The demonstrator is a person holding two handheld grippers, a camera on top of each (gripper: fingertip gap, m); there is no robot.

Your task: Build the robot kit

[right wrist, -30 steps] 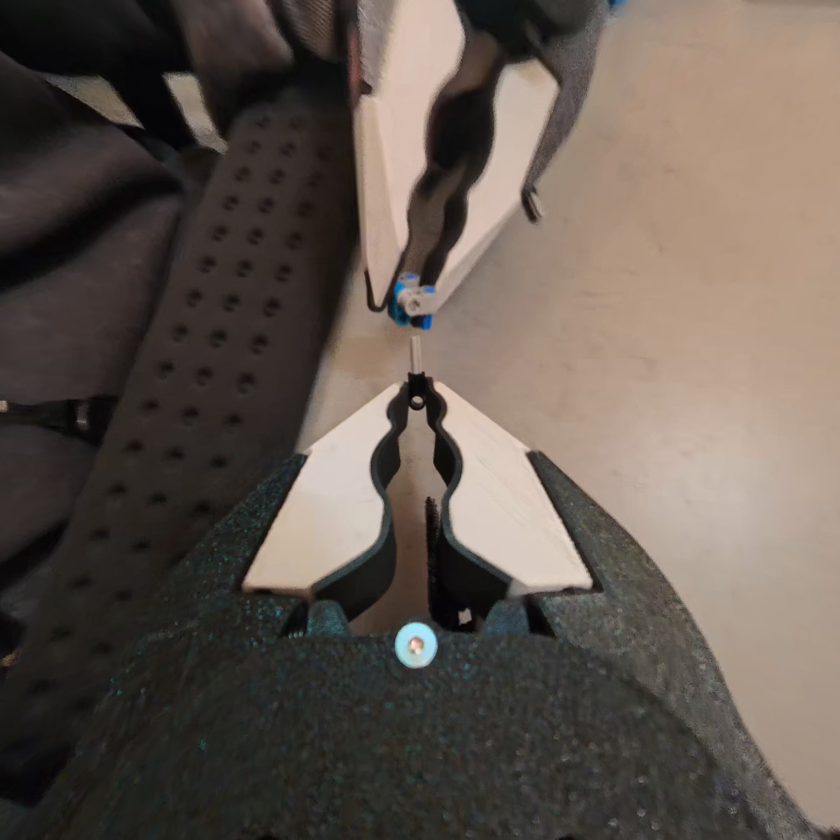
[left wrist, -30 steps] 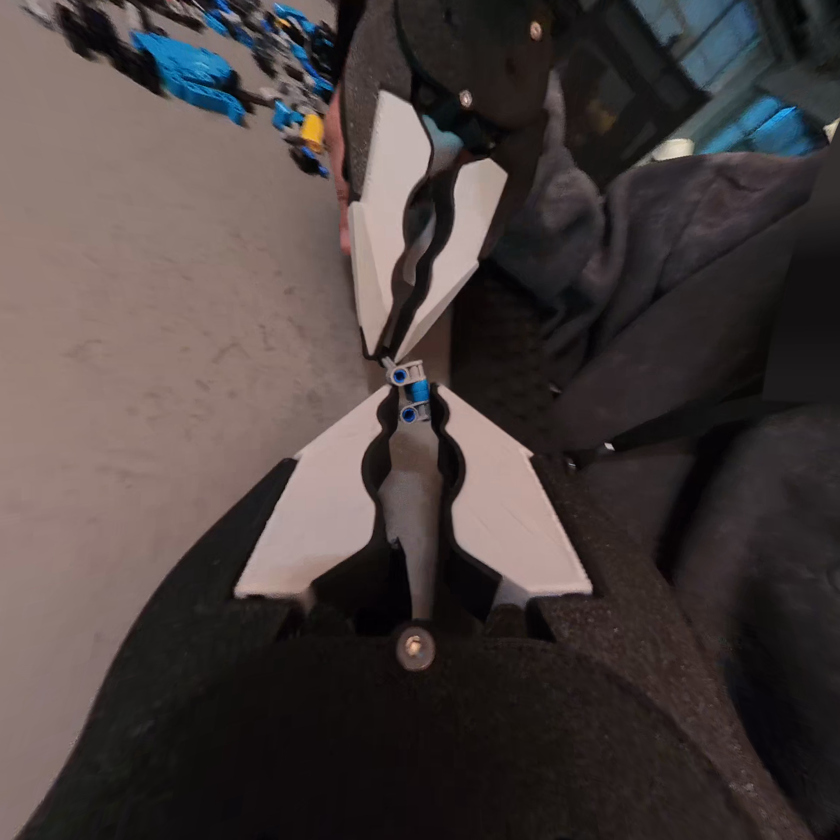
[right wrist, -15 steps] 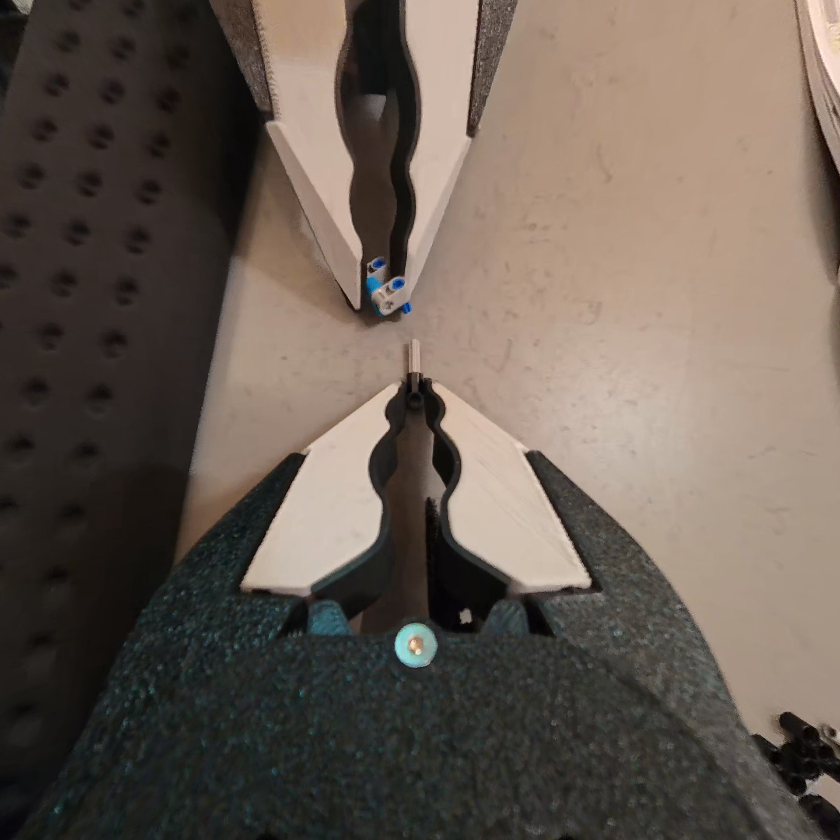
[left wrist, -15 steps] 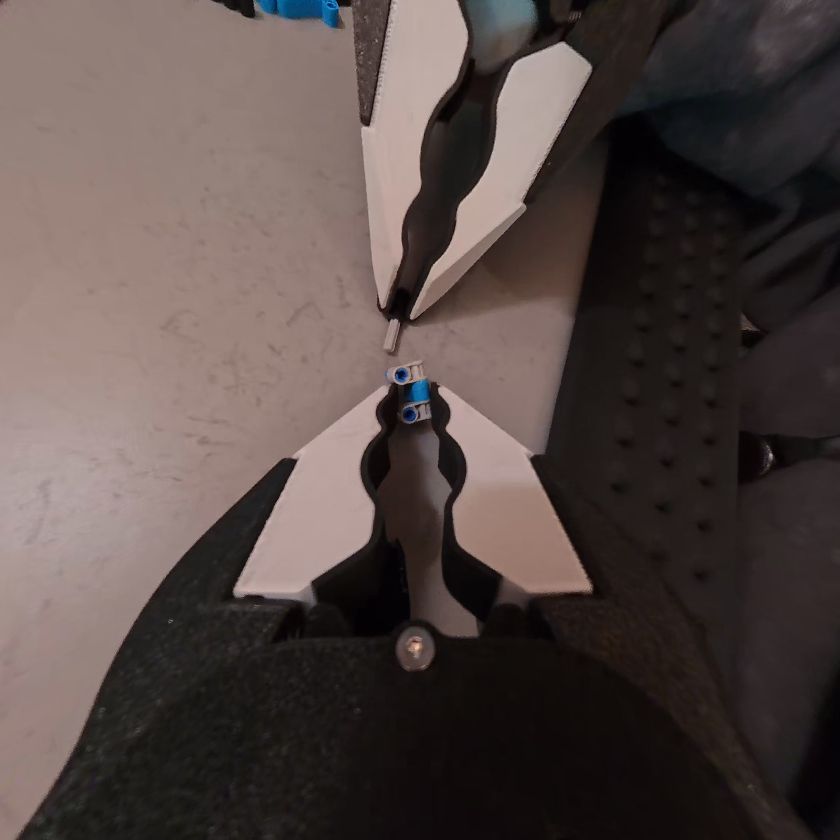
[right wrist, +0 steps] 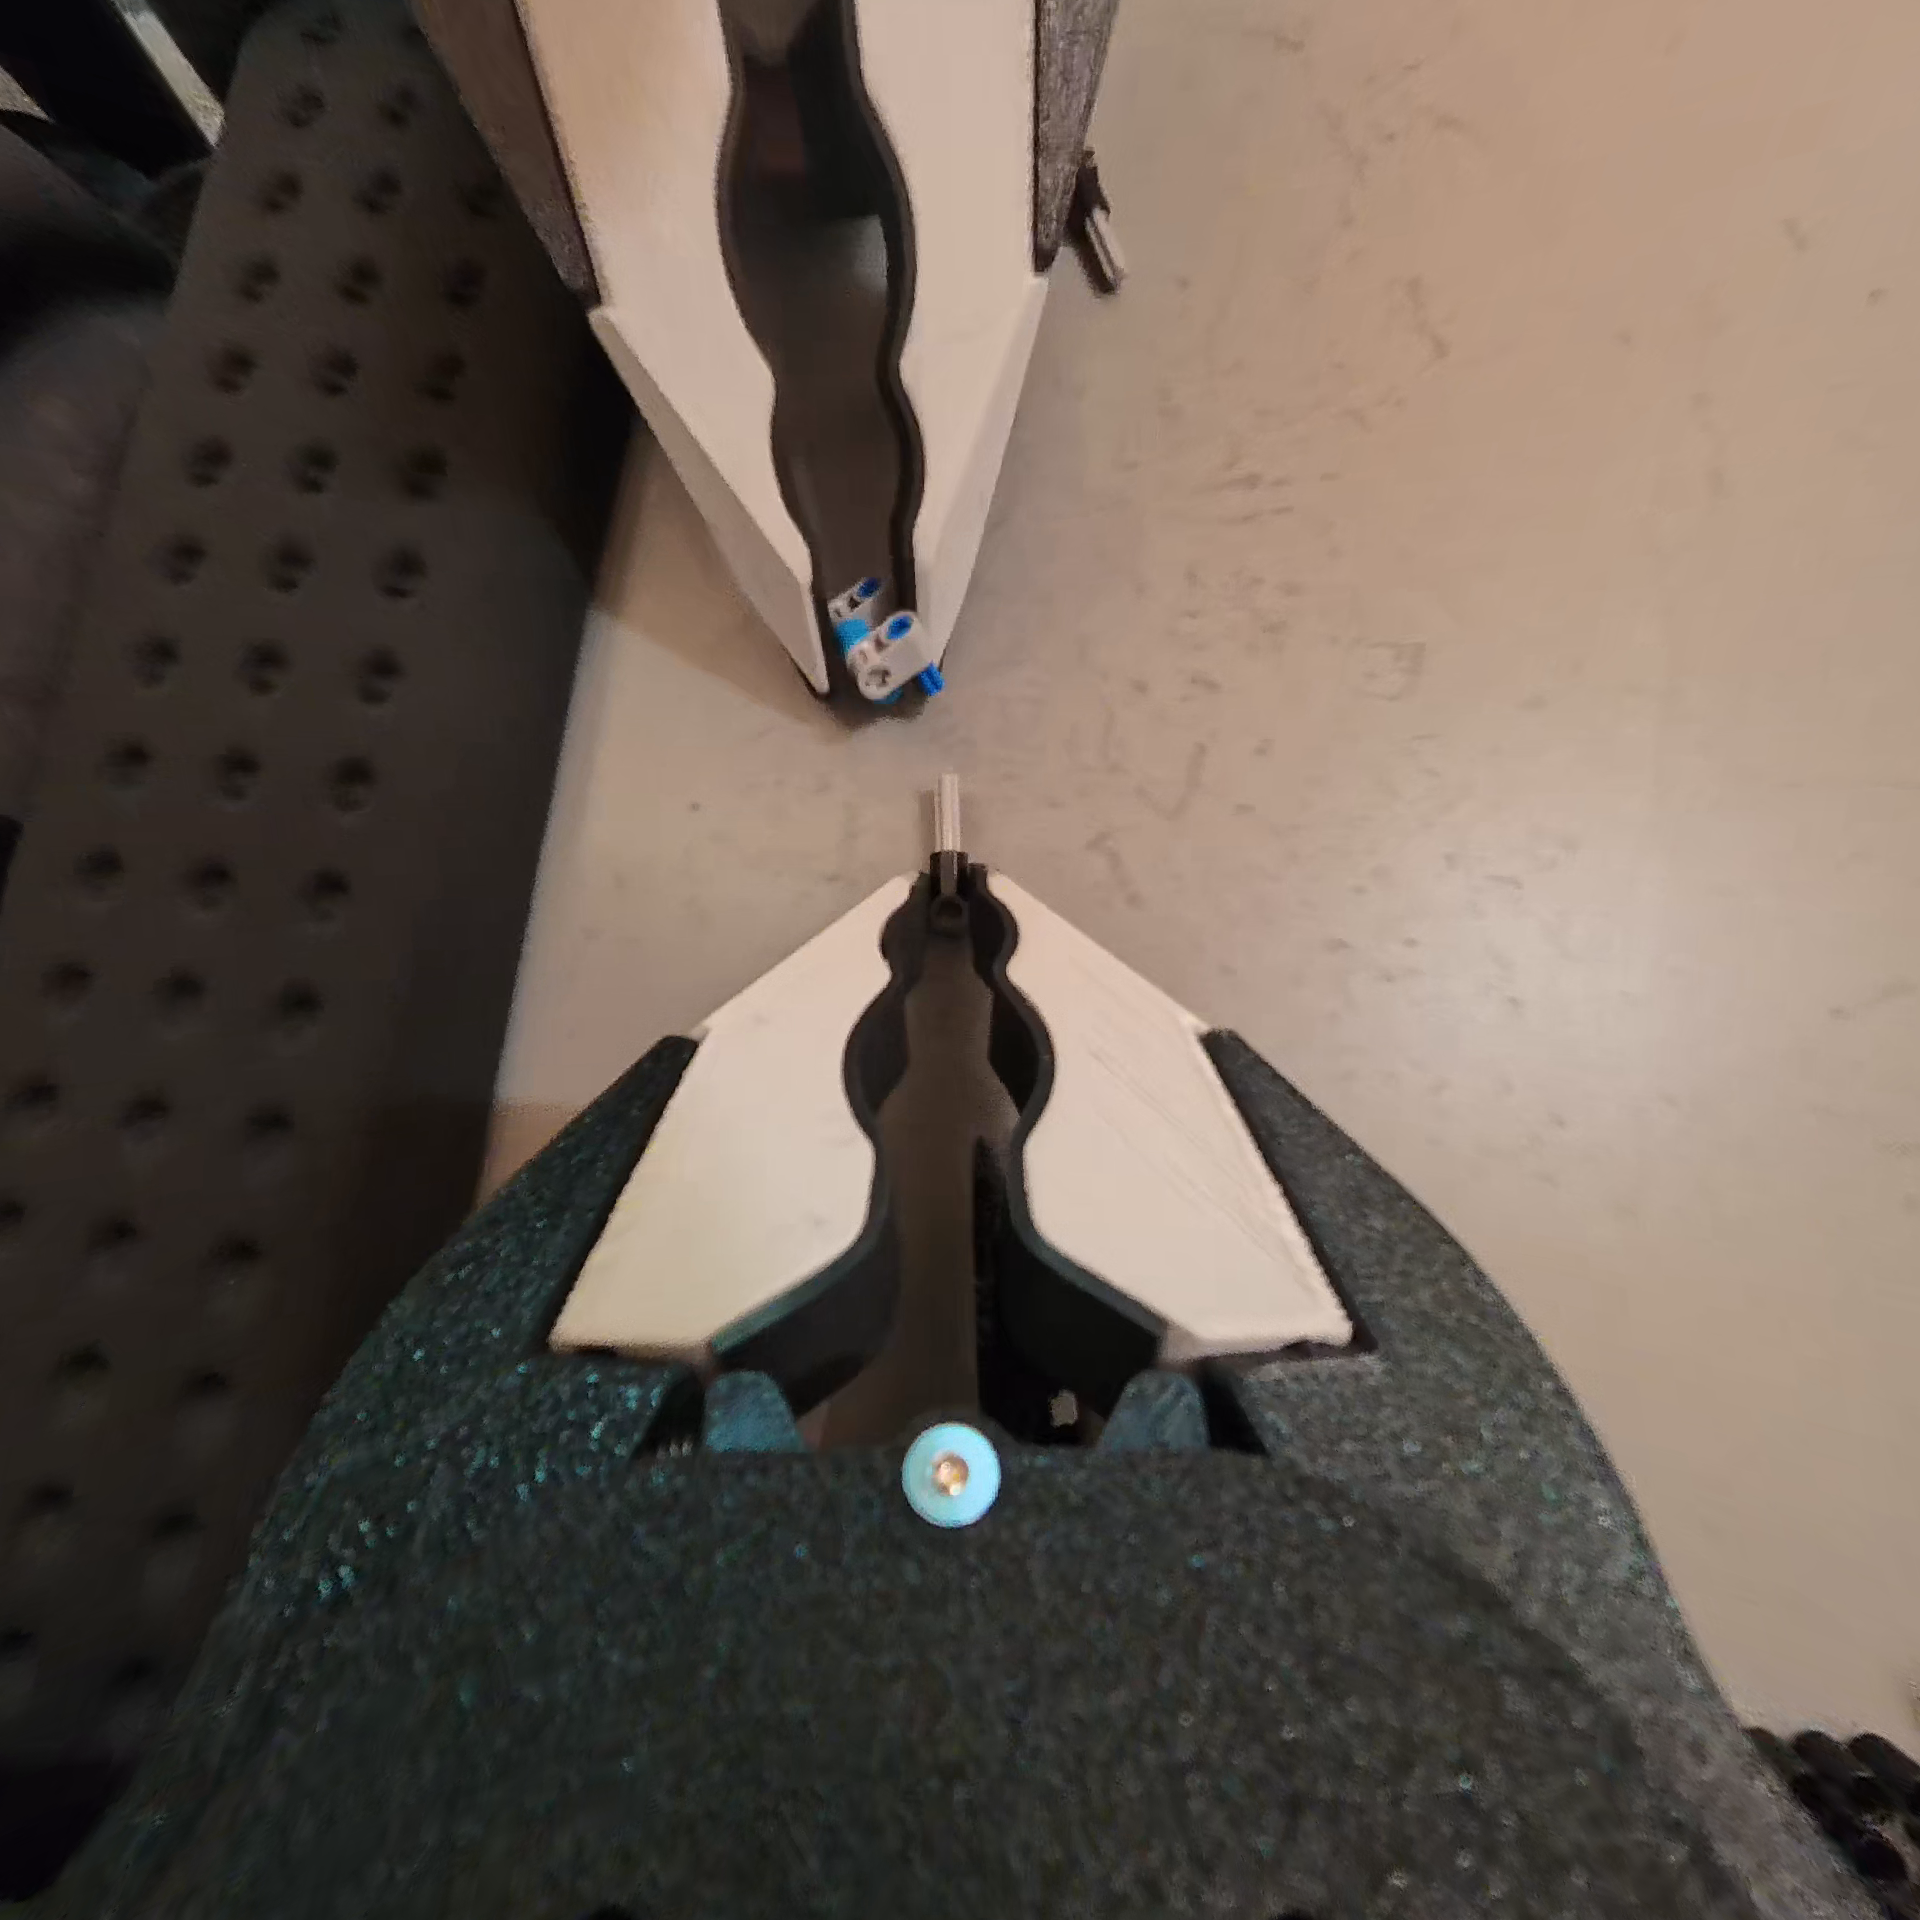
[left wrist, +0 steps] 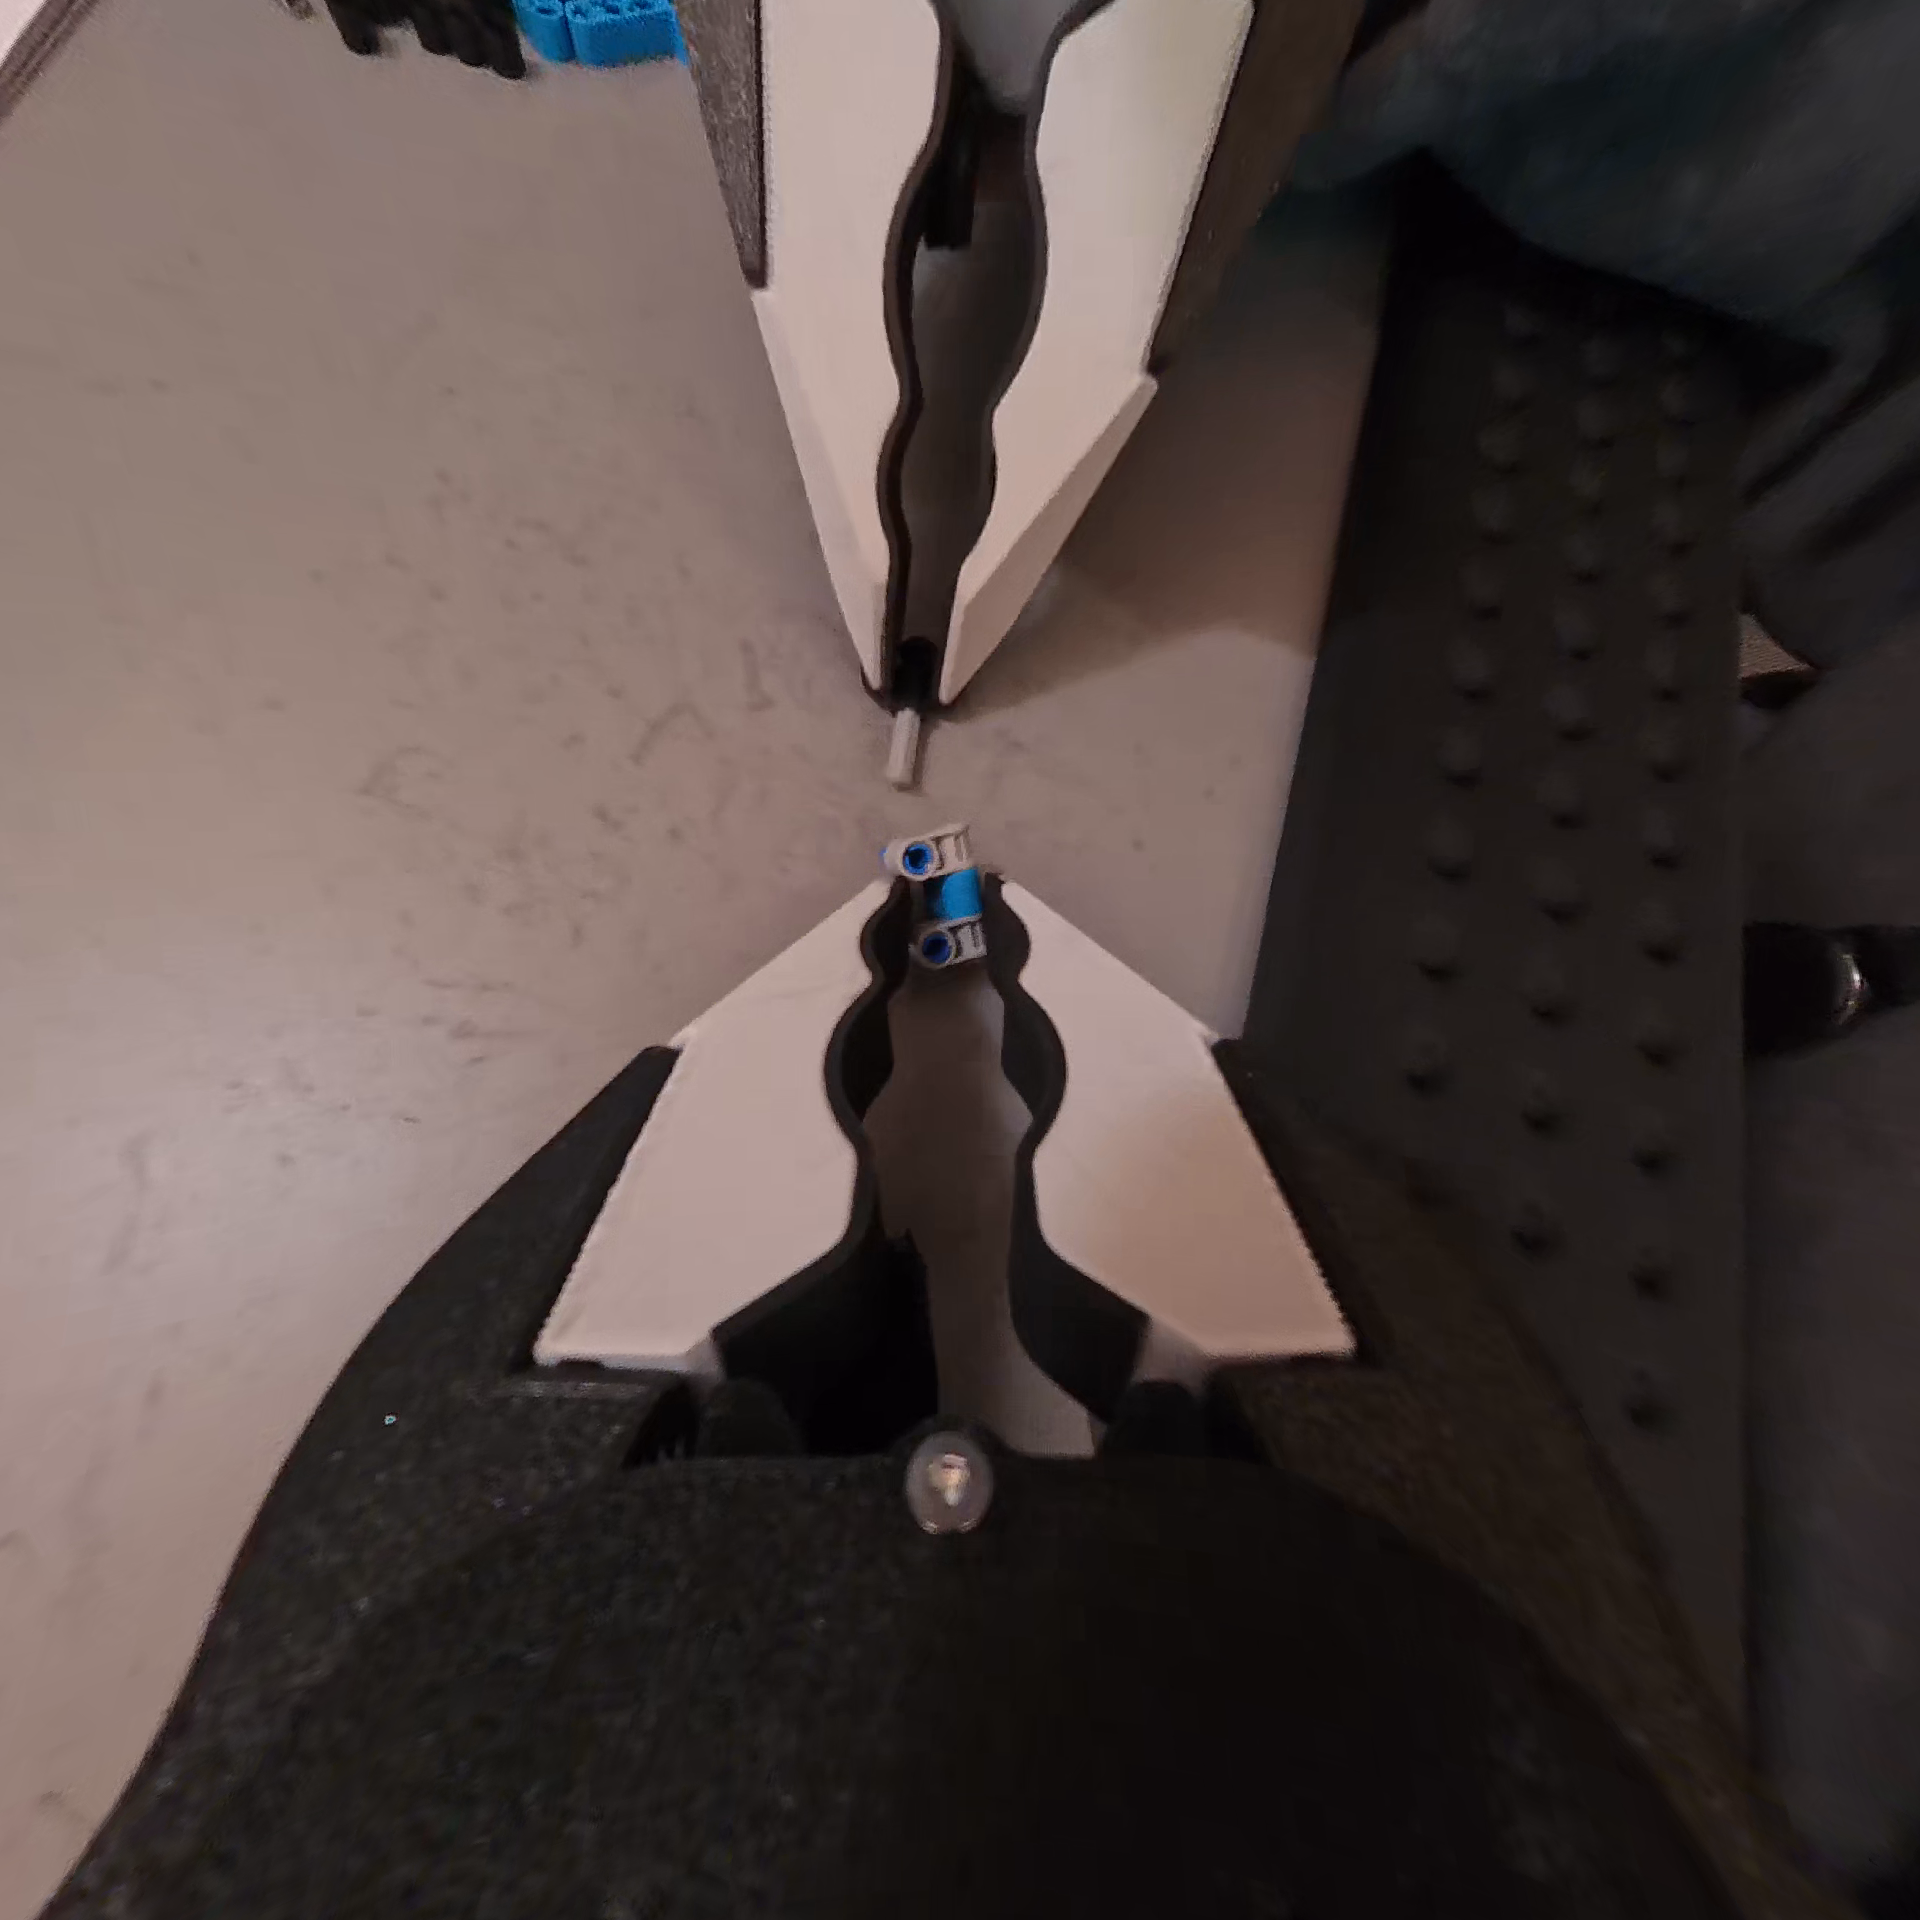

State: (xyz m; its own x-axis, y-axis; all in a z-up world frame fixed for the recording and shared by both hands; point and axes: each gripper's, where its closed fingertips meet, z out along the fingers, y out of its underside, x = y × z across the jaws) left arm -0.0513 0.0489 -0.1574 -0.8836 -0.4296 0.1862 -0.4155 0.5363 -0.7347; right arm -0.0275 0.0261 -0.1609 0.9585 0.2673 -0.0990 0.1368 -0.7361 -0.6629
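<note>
My left gripper (left wrist: 940,894) is shut on a small grey and blue connector piece (left wrist: 940,899), which juts from the fingertips above a beige table (left wrist: 364,623). My right gripper (right wrist: 948,878) is shut on a small black piece with a short grey axle (right wrist: 948,816) that sticks out forward. The two grippers point tip to tip. In the left wrist view the right gripper (left wrist: 914,691) comes from above and its axle (left wrist: 904,750) ends a short gap from the connector. In the right wrist view the left gripper (right wrist: 878,686) holds the connector (right wrist: 878,649) just up and left of the axle.
A dark perforated chair surface runs along the table edge in the left wrist view (left wrist: 1538,935) and the right wrist view (right wrist: 239,727). Blue and black loose parts (left wrist: 520,26) lie at the far table edge. Black parts (right wrist: 1860,1818) lie at the lower right. My right fingertips sit around 4 centimetres from my left ones.
Both grippers have swung down over the table and lined up tip to tip. The axle, near the connector a second ago, now stands a short gap from it.
</note>
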